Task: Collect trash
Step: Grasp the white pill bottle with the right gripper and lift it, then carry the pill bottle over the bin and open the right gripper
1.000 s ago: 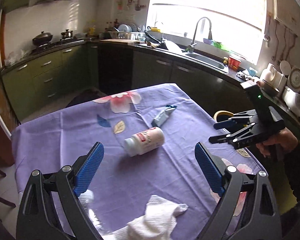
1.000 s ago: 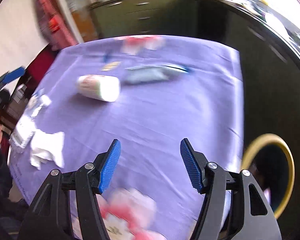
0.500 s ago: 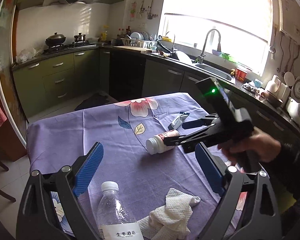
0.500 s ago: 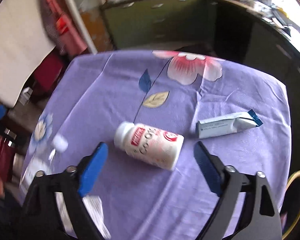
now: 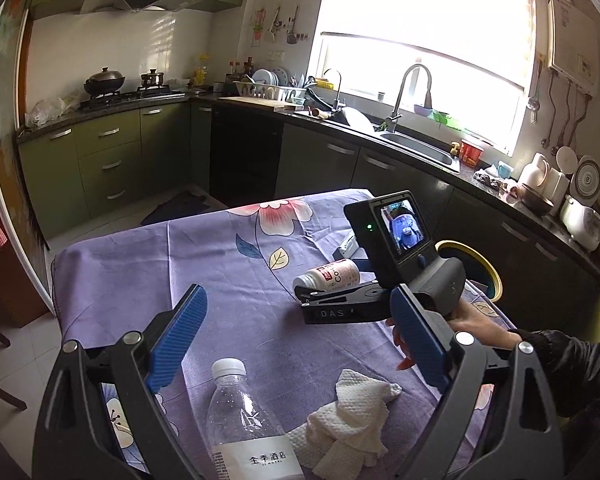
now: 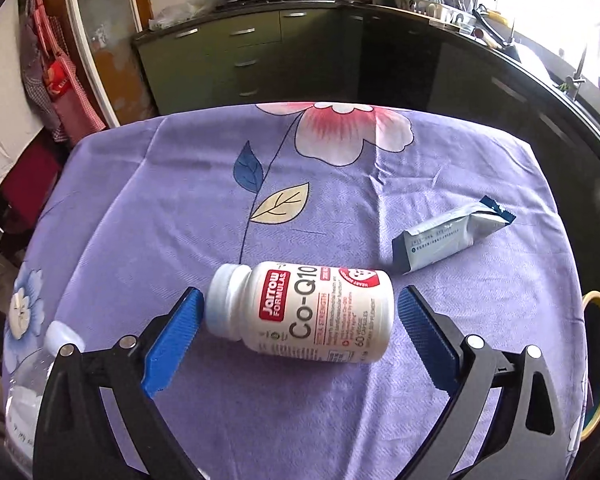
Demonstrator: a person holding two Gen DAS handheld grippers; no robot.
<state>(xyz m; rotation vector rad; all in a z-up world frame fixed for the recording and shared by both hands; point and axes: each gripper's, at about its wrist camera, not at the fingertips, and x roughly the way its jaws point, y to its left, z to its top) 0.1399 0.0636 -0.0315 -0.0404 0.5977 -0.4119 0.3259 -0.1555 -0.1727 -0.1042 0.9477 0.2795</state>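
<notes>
A white supplement bottle (image 6: 304, 312) lies on its side on the purple flowered tablecloth (image 6: 160, 200). My right gripper (image 6: 300, 300) points down over it with a finger on each side, at the cap end and the base end. Its jaws are opening and the pads do not touch the bottle. A blue-grey snack wrapper (image 6: 452, 236) lies just beyond to the right. My left gripper (image 5: 298, 300) stands open nearer the table's front, with nothing between its fingers. Below it are a clear water bottle (image 5: 240, 412) and a crumpled white tissue (image 5: 352, 420).
A bin with a yellow rim (image 5: 490, 276) stands off the table's right edge. A person's hand (image 5: 472, 328) and dark sleeve hold the right gripper. Green kitchen cabinets (image 5: 112, 168) and a sink counter (image 5: 416, 148) run behind the table.
My right gripper has swung in from the table's right edge, come down over the white bottle and spread its jaws wider. The left view has drawn back, bringing the water bottle into sight.
</notes>
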